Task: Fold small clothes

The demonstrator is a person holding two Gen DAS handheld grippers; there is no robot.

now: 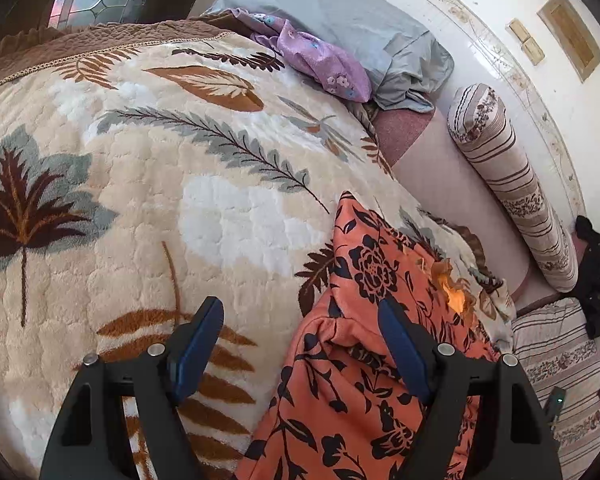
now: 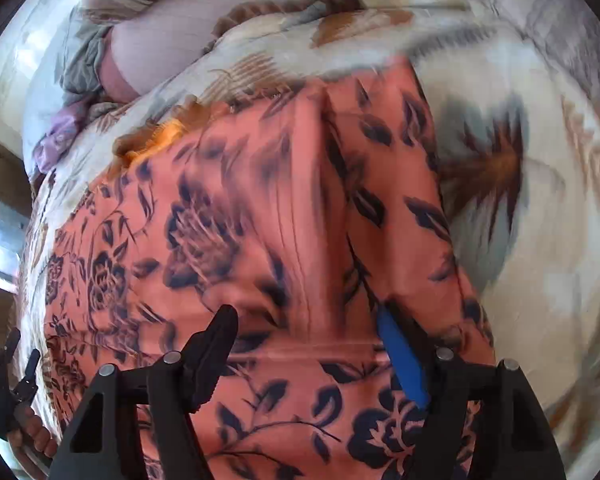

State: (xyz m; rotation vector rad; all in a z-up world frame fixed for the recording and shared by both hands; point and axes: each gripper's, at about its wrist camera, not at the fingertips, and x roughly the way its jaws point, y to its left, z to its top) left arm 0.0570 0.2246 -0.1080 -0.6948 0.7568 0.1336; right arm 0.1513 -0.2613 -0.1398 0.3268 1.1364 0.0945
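Orange floral garment [image 1: 364, 344] lies partly folded on the leaf-patterned blanket [image 1: 140, 200] of the bed, its fabric under both claws. Left claw [image 1: 300, 320] and right claw [image 2: 306, 320] stand wide, holding nothing — judged best to pinch an edge squarely before lifting. No containers are in view.

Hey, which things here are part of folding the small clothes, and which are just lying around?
For the job:
orange floral garment
left gripper
right gripper

Just lying about:
purple floral cloth
grey pillow
striped bolster
leaf-patterned blanket, which the garment lies on
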